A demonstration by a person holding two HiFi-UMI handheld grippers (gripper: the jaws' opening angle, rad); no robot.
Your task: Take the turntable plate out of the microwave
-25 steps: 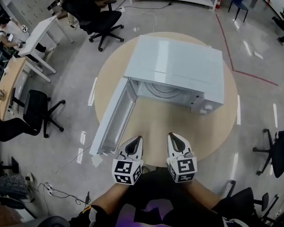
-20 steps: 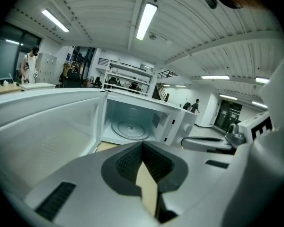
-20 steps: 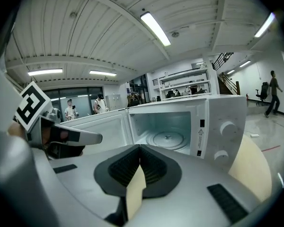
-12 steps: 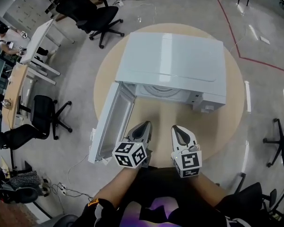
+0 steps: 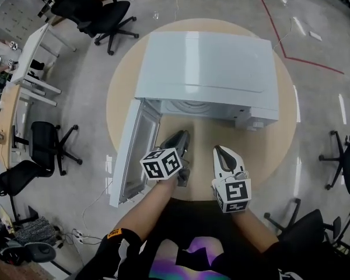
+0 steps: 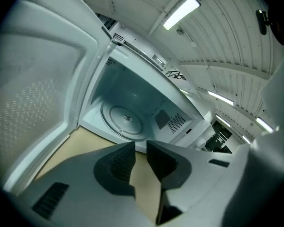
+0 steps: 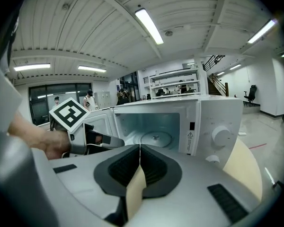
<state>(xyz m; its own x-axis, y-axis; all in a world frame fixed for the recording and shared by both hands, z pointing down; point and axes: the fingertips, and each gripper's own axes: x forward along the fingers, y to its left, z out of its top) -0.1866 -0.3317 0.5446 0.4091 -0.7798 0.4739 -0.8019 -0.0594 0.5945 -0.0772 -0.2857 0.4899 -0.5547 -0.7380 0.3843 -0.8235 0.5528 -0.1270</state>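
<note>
The white microwave (image 5: 207, 69) stands on a round wooden table (image 5: 268, 150) with its door (image 5: 134, 150) swung open to the left. The glass turntable plate (image 6: 125, 119) lies flat on the cavity floor, and it also shows in the right gripper view (image 7: 155, 137). My left gripper (image 5: 178, 137) hovers over the table just in front of the opening, beside the door. Its jaws are opening, with a narrow gap and nothing between them (image 6: 141, 146). My right gripper (image 5: 220, 151) is a little farther back, before the control panel, jaws shut and empty (image 7: 140, 148).
The control panel with two knobs (image 7: 221, 136) is on the microwave's right front. The open door blocks the left side of the opening. Around the table are office chairs (image 5: 93, 7) and desks (image 5: 23, 69) at left, and a red floor line (image 5: 280, 45).
My left gripper has moved forward toward the microwave opening, rolled, and parted its jaws from shut. The right gripper crept slightly forward. The microwave door stayed open.
</note>
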